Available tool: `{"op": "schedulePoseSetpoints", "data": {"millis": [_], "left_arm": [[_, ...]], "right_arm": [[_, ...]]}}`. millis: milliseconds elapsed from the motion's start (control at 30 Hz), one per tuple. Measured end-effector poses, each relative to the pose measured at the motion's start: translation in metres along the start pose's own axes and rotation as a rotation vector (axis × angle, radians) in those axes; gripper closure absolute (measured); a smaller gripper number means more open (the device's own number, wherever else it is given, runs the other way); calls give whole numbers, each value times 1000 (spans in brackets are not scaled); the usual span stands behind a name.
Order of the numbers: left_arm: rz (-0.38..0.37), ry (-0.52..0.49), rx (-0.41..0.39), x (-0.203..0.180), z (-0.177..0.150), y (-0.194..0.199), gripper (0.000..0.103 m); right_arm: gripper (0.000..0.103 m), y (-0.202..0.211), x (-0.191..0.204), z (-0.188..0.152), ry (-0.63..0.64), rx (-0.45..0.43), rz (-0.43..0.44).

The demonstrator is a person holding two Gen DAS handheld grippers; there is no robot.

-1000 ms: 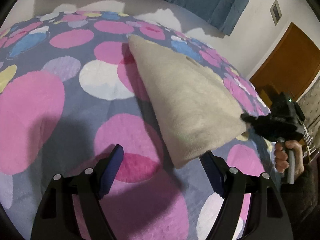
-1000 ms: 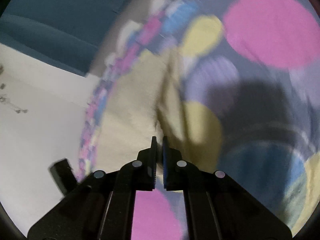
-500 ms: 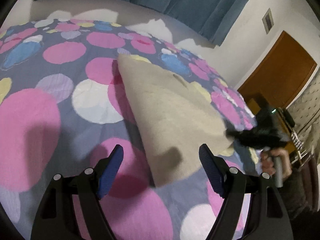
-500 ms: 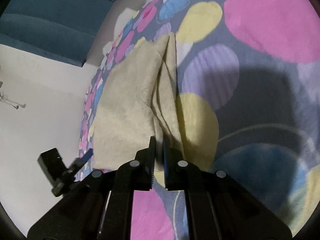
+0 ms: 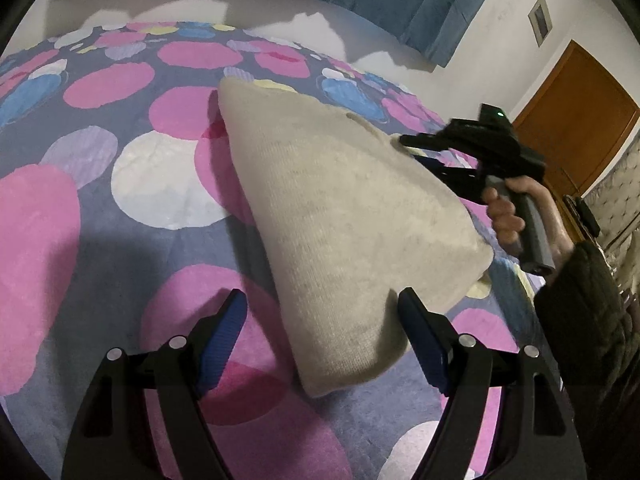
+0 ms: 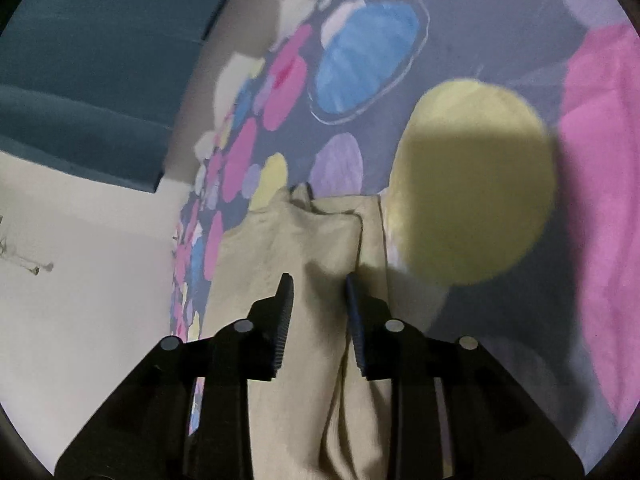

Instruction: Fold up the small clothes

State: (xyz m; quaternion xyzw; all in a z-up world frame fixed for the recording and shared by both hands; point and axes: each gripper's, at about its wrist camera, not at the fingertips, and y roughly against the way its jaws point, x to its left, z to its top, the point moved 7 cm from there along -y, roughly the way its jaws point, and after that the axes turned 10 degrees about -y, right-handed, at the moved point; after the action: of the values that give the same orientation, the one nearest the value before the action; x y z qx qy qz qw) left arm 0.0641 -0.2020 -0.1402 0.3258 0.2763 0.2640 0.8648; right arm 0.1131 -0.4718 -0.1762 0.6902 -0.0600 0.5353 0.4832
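beige garment (image 5: 340,216): long axis runs from near edge toward far curtain | left gripper (image 5: 320,320): spread wide, empty | right gripper (image 6: 318,292): opening, cloth between jaws

My right gripper (image 6: 316,312), clamped shut a second ago on the near corner of the beige garment (image 5: 340,216), now has its jaws opening, with the cloth between them but no longer pinched. I have carried it across to the far edge of the garment, and the fold now lies flatter on the bed (image 5: 120,208).
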Motion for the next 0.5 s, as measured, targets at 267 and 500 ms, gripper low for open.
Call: {"op": "schedulePoseSetpoints", "data": {"millis": [267,500], "left_arm": [[-38,38,-4,4,-1,-2,26],[-43,42,-10,5,0,-2,26]], "right_arm": [[99,1,-26,4,-8,-44,-26],[94,33,-8,-20,39,-41,23]]}}
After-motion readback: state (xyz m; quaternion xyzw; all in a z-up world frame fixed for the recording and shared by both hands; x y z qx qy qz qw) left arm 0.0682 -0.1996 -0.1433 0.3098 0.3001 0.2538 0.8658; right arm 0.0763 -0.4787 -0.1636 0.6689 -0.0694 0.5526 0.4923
